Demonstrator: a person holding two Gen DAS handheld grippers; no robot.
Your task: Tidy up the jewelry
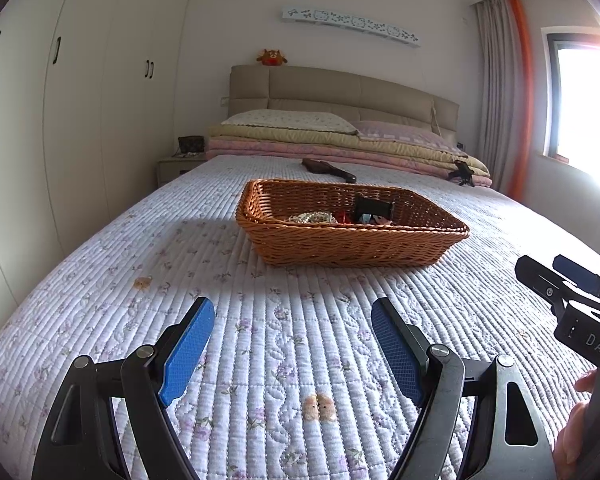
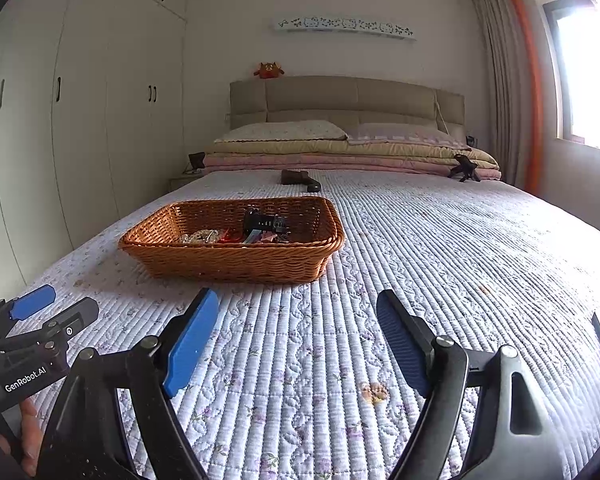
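A brown wicker basket [image 1: 340, 244] sits on the quilted bed; it also shows in the right wrist view [image 2: 236, 260]. Inside lie a pale bead strand [image 1: 312, 217], red pieces and a black watch-like item [image 1: 374, 206]; the same black item [image 2: 266, 222] and beads [image 2: 202, 236] show from the right. My left gripper [image 1: 292, 312] is open and empty, low over the quilt in front of the basket. My right gripper [image 2: 298, 304] is open and empty, in front and to the right of the basket. Each gripper shows in the other's view: right [image 1: 568, 280], left [image 2: 52, 306].
A dark brown object [image 1: 328, 169] lies on the quilt [image 1: 260, 320] beyond the basket. A small black tripod [image 1: 464, 173] stands by the folded blankets [image 1: 340, 144] and pillows at the headboard. Wardrobes line the left wall; a window and curtains are at right.
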